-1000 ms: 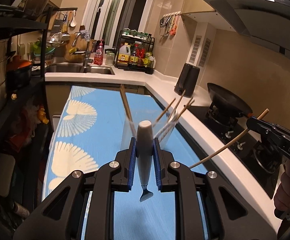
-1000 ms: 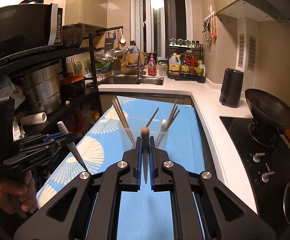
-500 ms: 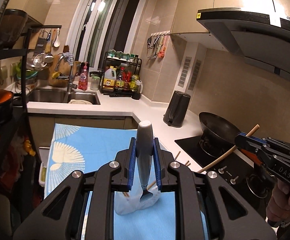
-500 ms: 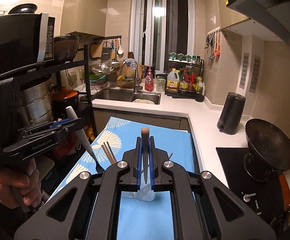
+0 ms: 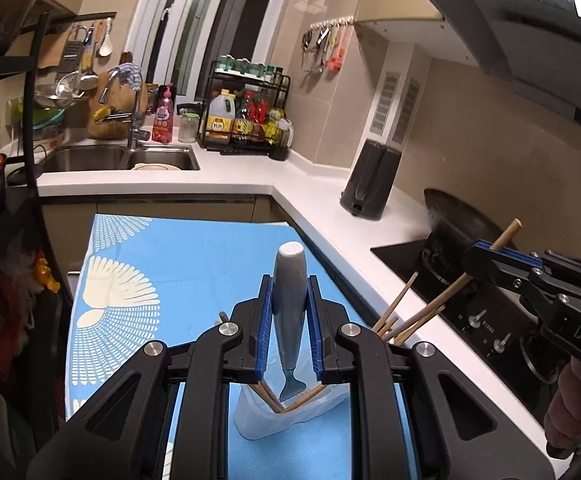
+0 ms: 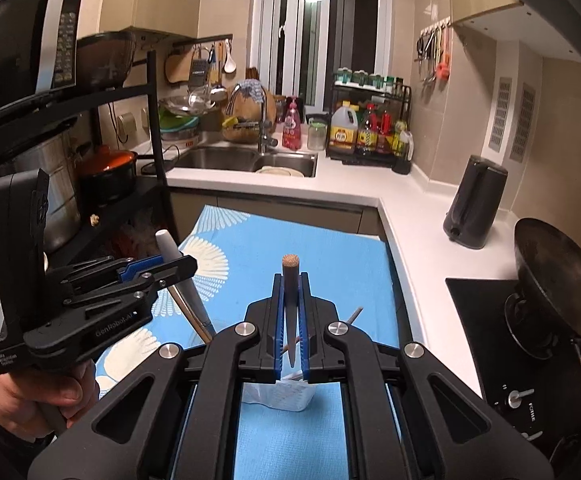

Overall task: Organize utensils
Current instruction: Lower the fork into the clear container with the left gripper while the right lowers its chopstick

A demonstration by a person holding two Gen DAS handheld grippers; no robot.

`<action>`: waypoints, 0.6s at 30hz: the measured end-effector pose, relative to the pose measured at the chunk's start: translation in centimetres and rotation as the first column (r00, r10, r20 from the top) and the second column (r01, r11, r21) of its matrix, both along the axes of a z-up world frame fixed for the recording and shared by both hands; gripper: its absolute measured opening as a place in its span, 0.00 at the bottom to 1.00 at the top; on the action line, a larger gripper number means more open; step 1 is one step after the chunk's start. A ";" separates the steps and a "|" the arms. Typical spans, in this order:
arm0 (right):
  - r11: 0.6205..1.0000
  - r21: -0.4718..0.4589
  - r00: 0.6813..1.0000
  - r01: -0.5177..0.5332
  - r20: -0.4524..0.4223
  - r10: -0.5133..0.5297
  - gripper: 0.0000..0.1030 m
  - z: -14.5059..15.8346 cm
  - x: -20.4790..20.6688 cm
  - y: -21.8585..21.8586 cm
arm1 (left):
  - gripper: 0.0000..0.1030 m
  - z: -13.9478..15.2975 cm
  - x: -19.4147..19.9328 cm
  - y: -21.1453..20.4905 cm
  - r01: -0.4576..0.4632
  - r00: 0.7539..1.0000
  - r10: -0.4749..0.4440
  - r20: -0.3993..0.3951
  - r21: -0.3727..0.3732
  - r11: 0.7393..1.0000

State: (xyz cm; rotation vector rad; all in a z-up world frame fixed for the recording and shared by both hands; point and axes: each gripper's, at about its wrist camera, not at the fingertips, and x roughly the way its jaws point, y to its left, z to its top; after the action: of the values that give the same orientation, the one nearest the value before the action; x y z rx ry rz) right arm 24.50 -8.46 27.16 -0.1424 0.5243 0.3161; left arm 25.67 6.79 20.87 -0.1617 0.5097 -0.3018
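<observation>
My left gripper (image 5: pixel 289 320) is shut on a grey-handled utensil (image 5: pixel 289 292), held upright with its lower end over a clear cup (image 5: pixel 290 416) holding several wooden chopsticks (image 5: pixel 398 314). My right gripper (image 6: pixel 290 320) is shut on a single wooden chopstick (image 6: pixel 290 280), held upright above the same cup (image 6: pixel 282 394). The right gripper also shows in the left wrist view (image 5: pixel 486 260), to the right of the cup, with its chopstick (image 5: pixel 450 294) slanting down into the cup. The left gripper shows in the right wrist view (image 6: pixel 170 270) at the left.
The cup stands on a blue patterned mat (image 5: pixel 194 256) on a table. A white counter (image 5: pixel 330 224) runs to the right with a black kettle (image 5: pixel 372 180), a wok (image 6: pixel 558 268) and a stove (image 5: pixel 470 320). A sink (image 6: pixel 246 160) and bottle rack (image 6: pixel 370 128) are behind. A black shelf rack (image 6: pixel 130 200) stands at the left.
Both grippers rose above the cup, then came down closer to it. The cup now sits low behind the fingers in both views. Both holds are unchanged.
</observation>
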 end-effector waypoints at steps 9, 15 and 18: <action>1.000 0.002 0.995 0.007 -0.096 -0.007 0.06 -3.8 2.3 0.2 | 0.16 -3.0 1.9 -1.8 0.040 0.997 -0.034 -0.072 0.070 0.997; 1.000 -0.016 0.987 0.008 -0.163 -0.011 0.12 -5.9 3.3 0.6 | 0.38 -3.8 1.7 -2.4 0.038 0.997 -0.029 -0.071 0.125 0.991; 1.000 -0.010 0.985 0.029 -0.170 -0.030 0.28 -5.8 3.0 0.0 | 0.41 -2.6 0.9 -1.8 0.021 0.999 -0.018 -0.030 0.120 0.993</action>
State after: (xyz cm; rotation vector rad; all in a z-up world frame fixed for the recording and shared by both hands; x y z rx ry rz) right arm 27.51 -8.47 21.33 -0.1152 0.6961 0.2986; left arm 26.55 5.02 18.28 -0.0438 0.5572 -0.2870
